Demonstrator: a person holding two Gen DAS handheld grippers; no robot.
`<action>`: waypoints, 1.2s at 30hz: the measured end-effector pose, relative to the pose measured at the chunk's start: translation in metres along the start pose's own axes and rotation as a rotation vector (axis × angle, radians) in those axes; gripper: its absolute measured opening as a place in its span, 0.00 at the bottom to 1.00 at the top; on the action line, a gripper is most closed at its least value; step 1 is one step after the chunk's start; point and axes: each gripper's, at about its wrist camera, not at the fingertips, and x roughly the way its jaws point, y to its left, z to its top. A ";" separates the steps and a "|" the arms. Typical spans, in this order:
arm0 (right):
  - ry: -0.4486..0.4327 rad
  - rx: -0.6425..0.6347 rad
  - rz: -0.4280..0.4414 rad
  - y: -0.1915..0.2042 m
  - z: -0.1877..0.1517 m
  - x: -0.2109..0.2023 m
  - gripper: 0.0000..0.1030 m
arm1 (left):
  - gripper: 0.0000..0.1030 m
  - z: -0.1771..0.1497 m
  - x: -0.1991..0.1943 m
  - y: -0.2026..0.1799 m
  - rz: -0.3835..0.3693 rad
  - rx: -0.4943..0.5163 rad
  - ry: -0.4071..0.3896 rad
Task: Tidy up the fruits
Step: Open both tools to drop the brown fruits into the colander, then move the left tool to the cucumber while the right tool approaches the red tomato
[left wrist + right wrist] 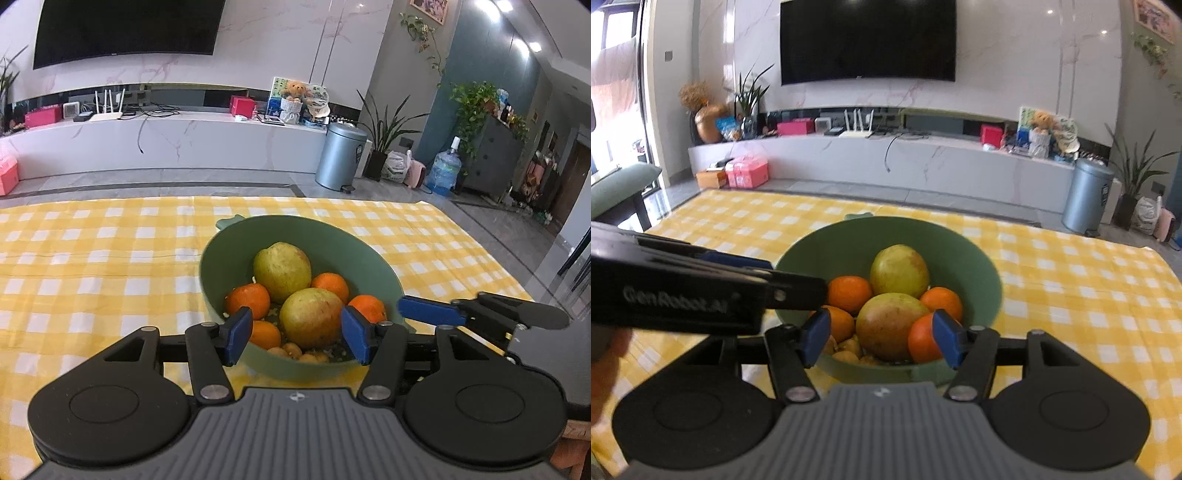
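A green bowl (295,236) (849,247) stands on the yellow checked tablecloth (92,266). It holds two yellow-green pears (282,271) (310,317), several oranges (247,301) and some small brown fruits (295,350) at the bottom. My left gripper (297,334) hovers open over the bowl's near rim, with nothing pressed between its blue pads (240,332). My right gripper (881,338) is also open at the near rim, framing the front pear (886,325) without touching it. In the right wrist view, the left gripper's fingers (798,291) reach in from the left beside the bowl.
The cloth-covered table ends at a far edge (258,199) and a right edge (498,258). Beyond it are the floor, a white TV cabinet (184,136), a grey pedal bin (340,155) and potted plants. A hand (605,362) shows at the lower left.
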 end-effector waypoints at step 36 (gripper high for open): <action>0.229 0.163 0.179 0.010 -0.081 -0.022 0.35 | 0.63 -0.073 -0.015 0.018 0.113 -0.380 0.404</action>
